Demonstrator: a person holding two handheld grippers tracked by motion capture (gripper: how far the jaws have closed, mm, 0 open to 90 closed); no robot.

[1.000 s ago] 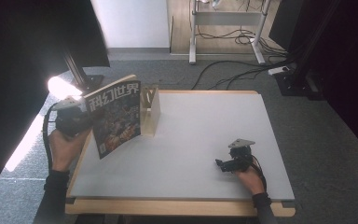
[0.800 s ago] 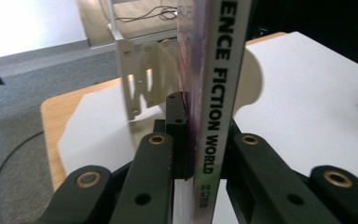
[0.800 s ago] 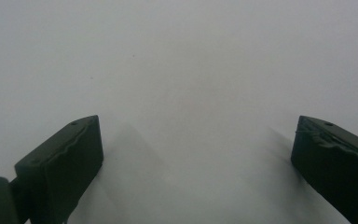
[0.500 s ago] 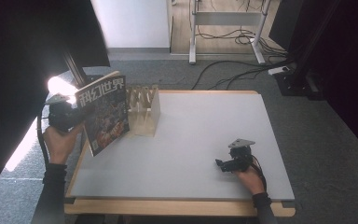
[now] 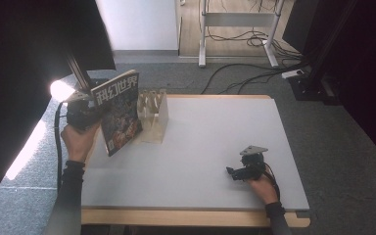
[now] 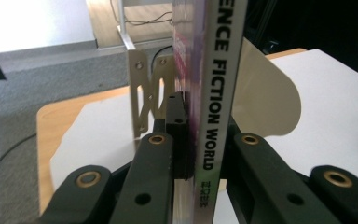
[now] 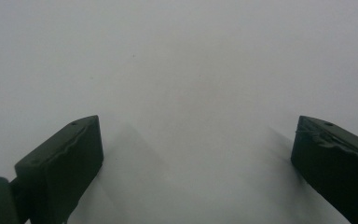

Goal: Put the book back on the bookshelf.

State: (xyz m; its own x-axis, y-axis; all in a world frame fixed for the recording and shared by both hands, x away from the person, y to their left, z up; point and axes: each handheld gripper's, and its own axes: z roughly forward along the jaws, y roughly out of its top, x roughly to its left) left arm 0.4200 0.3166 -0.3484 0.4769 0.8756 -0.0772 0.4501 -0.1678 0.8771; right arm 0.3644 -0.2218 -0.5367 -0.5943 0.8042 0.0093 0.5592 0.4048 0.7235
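A colourful magazine (image 5: 120, 113) with Chinese title characters stands upright off the table, clamped at its spine by my left gripper (image 5: 92, 115) at the table's left edge. In the left gripper view the spine (image 6: 216, 93) reads "SCIENCE FICTION WORLD" and both black jaws press on it, so the left gripper (image 6: 200, 140) is shut on it. Just right of the magazine stands a pale wooden slotted rack (image 5: 154, 117), which also shows past the jaws (image 6: 142, 93). My right gripper (image 5: 236, 172) rests near the front right of the table; its jaws (image 7: 196, 149) stand wide apart over bare white surface.
The white table top (image 5: 215, 132) has a wooden rim. A bright lamp (image 5: 60, 90) shines off the left edge beside a dark screen. Cables and desk legs (image 5: 203, 44) lie on the grey carpet beyond the far edge.
My left hand carried the magazine left off the rack's front, then slightly back, and more of the rack shows. The right gripper has stayed still.
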